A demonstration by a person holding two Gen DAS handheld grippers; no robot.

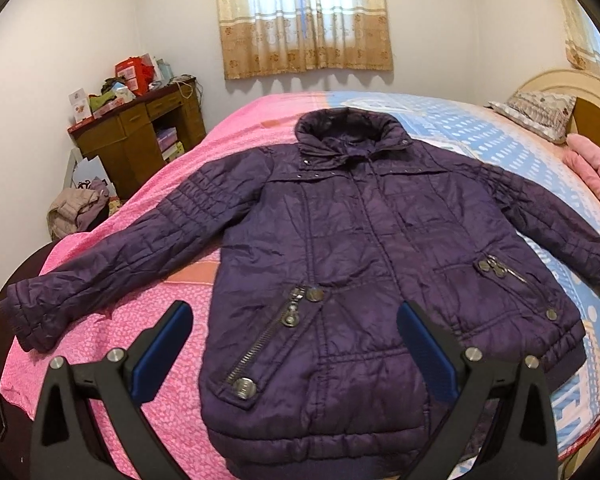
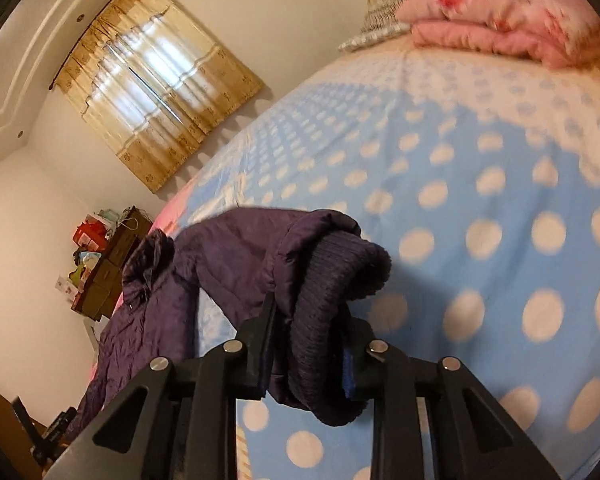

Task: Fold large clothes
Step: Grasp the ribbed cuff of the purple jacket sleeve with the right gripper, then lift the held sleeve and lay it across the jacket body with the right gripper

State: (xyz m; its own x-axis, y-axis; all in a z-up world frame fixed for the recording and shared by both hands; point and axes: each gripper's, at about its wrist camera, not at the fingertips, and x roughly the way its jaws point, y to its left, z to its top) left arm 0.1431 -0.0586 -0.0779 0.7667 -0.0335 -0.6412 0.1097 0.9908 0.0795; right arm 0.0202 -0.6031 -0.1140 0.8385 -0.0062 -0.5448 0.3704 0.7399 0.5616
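right wrist view shows my right tool clamped on the jacket's knit cuff, sleeve trailing left toward the jacket flat on the bed, my left tool gaping empty over its hem.

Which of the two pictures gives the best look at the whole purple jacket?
The left wrist view. There the purple jacket lies spread flat on the bed, collar, both sleeves and hem all visible. The right wrist view shows only one sleeve, its knit cuff clamped in the right gripper, and the collar.
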